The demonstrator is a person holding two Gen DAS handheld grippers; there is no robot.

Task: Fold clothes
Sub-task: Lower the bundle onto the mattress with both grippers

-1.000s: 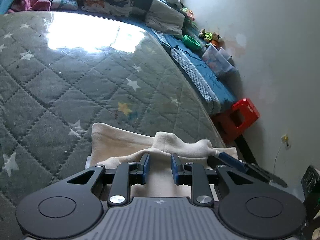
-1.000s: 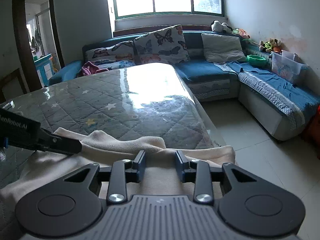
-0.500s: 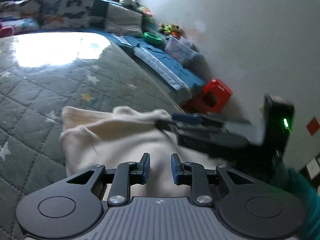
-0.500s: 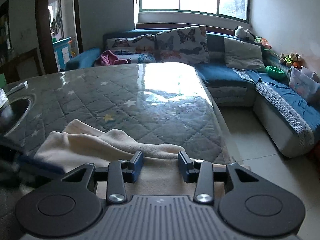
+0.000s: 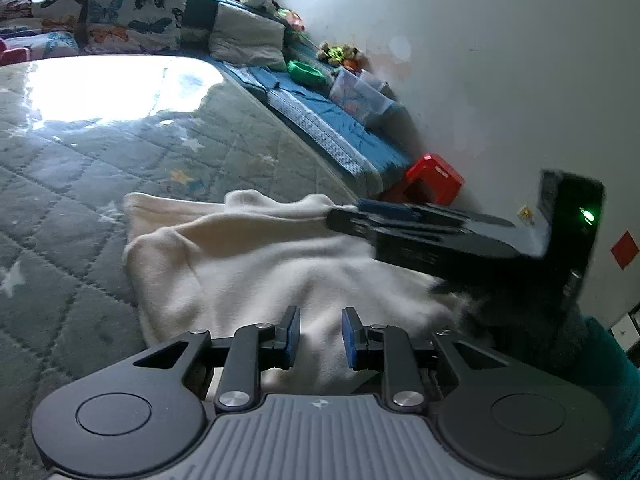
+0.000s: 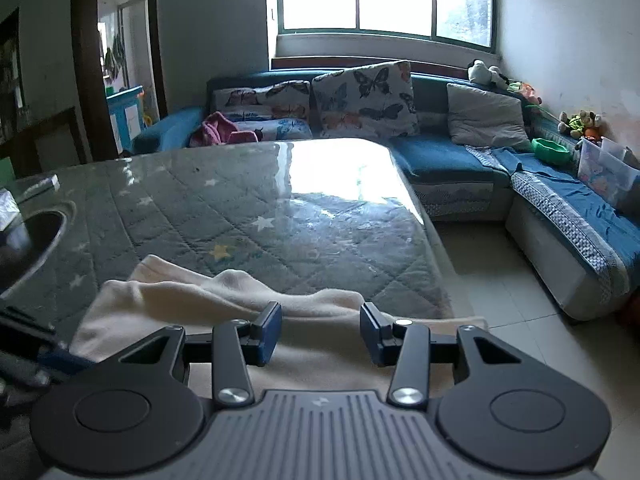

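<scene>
A cream garment [image 5: 260, 264] lies folded in layers on the grey star-quilted table [image 5: 100, 152], near its right edge. My left gripper [image 5: 320, 336] hovers over the garment's near part, open by a narrow gap, with nothing pinched. My right gripper [image 6: 320, 332] is open wide, above the garment [image 6: 192, 304] at its near right side, and holds nothing. In the left wrist view the right gripper [image 5: 344, 214] reaches in from the right, its tips at the garment's far right edge. The left gripper [image 6: 40, 360] shows blurred at the lower left of the right wrist view.
The table's right edge [image 6: 424, 232] drops to a tiled floor. A blue corner sofa [image 6: 448, 160] with butterfly cushions runs behind and along the right. A red stool [image 5: 434, 180] stands by the wall. A dark round basin [image 6: 28, 240] sits at the table's left.
My left gripper drew back from the garment's bunched edge and swung right, its gap unchanged. The right gripper's jaws opened wider. The garment now lies flatter on the table.
</scene>
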